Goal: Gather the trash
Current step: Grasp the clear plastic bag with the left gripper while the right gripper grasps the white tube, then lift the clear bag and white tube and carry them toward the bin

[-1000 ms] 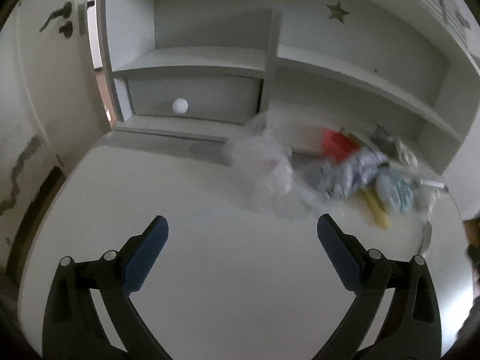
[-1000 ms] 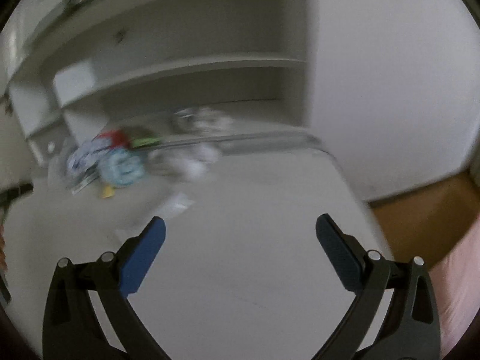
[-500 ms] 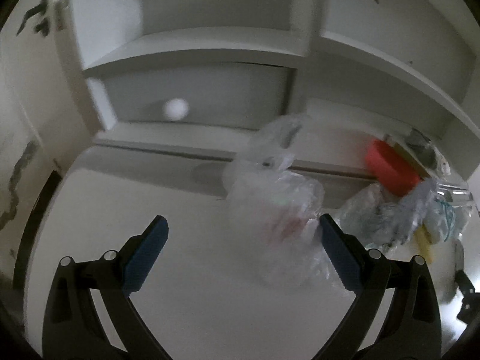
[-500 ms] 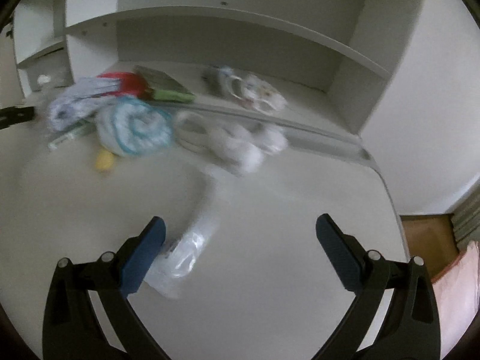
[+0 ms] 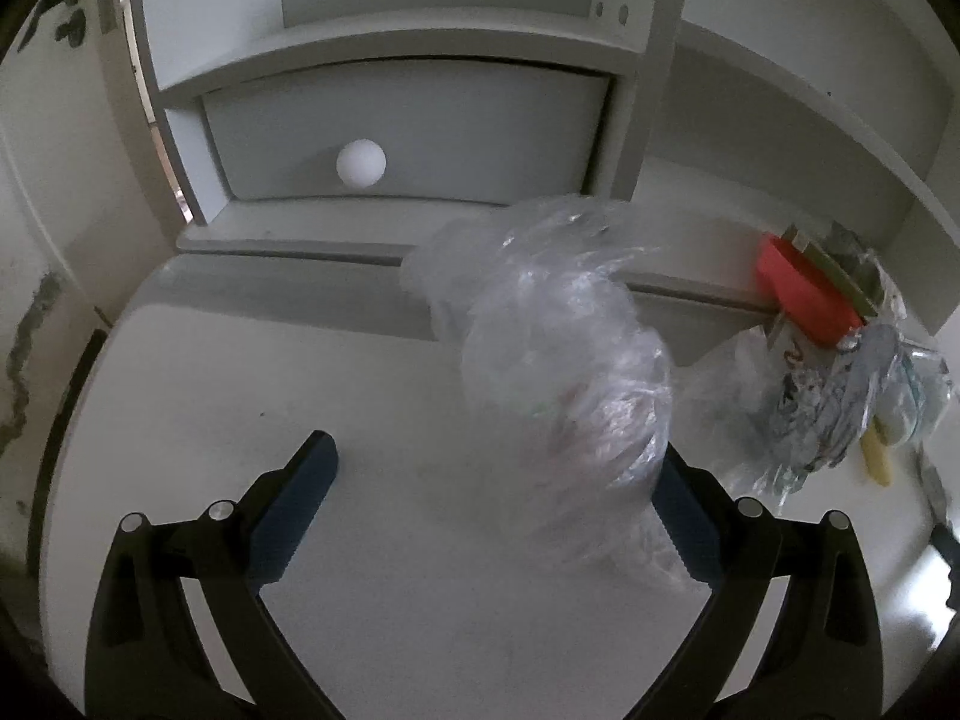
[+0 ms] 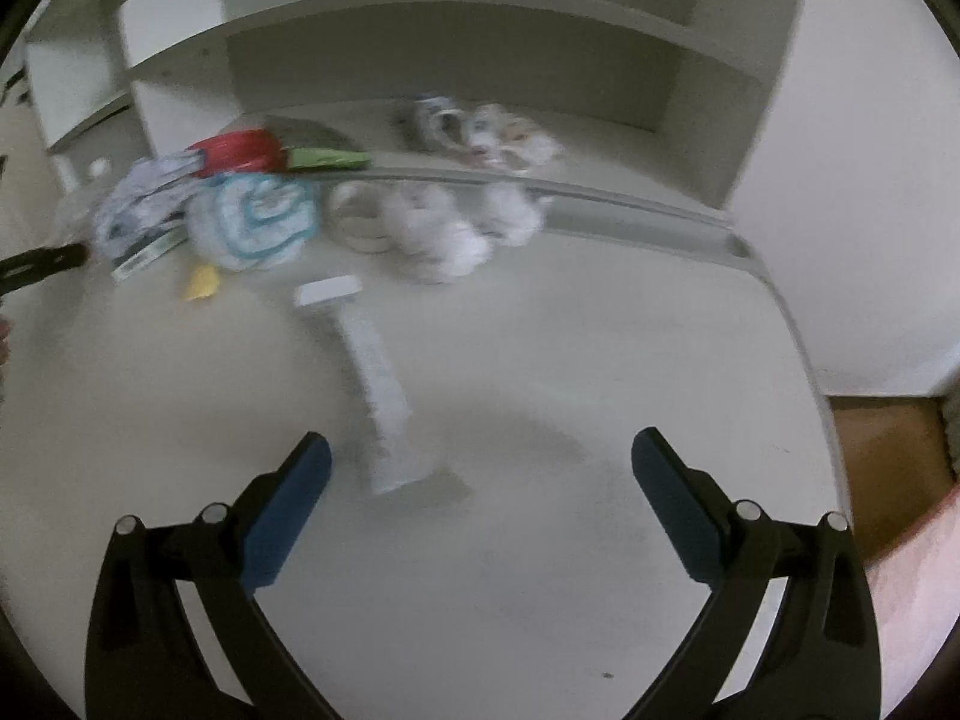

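While crumpled, clear plastic bag (image 5: 558, 360) holds trash.

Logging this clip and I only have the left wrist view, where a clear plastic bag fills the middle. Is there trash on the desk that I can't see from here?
Observer: Yes. The right wrist view shows a long white wrapper lying flat just ahead of the right gripper.
Operator: Is that gripper holding anything?
Observer: No, its jaws are wide open with bare desk between them.
Operator: Anything further back?
Observer: Crumpled white tissues sit by the shelf edge, and more wrappers lie inside the shelf.
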Motion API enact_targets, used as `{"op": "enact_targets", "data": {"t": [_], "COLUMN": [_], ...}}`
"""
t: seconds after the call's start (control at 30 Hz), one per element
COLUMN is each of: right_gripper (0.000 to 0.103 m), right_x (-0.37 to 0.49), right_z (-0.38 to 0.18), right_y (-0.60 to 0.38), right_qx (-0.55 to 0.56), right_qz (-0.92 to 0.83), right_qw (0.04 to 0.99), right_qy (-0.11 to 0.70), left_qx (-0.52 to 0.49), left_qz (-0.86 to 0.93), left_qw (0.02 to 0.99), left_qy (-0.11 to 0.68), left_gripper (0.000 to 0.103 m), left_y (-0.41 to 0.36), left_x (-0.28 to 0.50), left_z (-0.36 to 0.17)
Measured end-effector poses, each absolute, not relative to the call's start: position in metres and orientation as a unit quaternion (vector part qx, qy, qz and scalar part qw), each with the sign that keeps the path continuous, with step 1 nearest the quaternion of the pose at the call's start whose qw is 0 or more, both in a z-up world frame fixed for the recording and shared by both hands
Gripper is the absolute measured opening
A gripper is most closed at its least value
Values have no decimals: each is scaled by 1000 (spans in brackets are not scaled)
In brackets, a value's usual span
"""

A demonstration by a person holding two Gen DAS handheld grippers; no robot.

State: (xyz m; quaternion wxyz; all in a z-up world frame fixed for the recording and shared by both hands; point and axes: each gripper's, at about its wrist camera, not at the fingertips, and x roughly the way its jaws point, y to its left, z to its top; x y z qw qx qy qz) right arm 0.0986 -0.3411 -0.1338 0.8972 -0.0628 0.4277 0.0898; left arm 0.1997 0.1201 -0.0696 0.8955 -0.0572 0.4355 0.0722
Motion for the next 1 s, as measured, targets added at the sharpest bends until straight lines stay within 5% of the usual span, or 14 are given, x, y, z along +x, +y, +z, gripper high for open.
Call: {"op": "enact_targets", "data": {"t": [0.1, 0.17, 0.23, 0.3, 0.77, 1.0], "right_gripper": [90, 79, 59, 24, 18, 18], "right_x": [100, 103, 104, 108, 100, 96], "right_z": [-133, -132, -128, -125, -96, -116], "right_y": [-332, -328, -324, -320, -327, -326], "right_qx": [-67, -60, -60, -60, -48, -24], "right_qz": [124, 140, 145, 153, 134, 147], "right_qw": [893, 892, 891, 889, 902, 891], "right_qy": [426, 426, 426, 427, 408, 429], "left_qx": [-57, -62, -66, -58, -118, -105], "left_qz": [63, 52, 49, 43, 41, 38], "left_qw": [901, 905, 907, 911, 948, 946], "left_qy": [425, 418, 414, 407, 294, 306], "left_gripper": [69, 32, 29, 27, 26, 26], "left_y": [121, 120, 119, 114, 154, 142], "left_x": [198, 195, 191, 185, 153, 159], "left_z": [-67, -65, -64, -60, -16, -16]}}
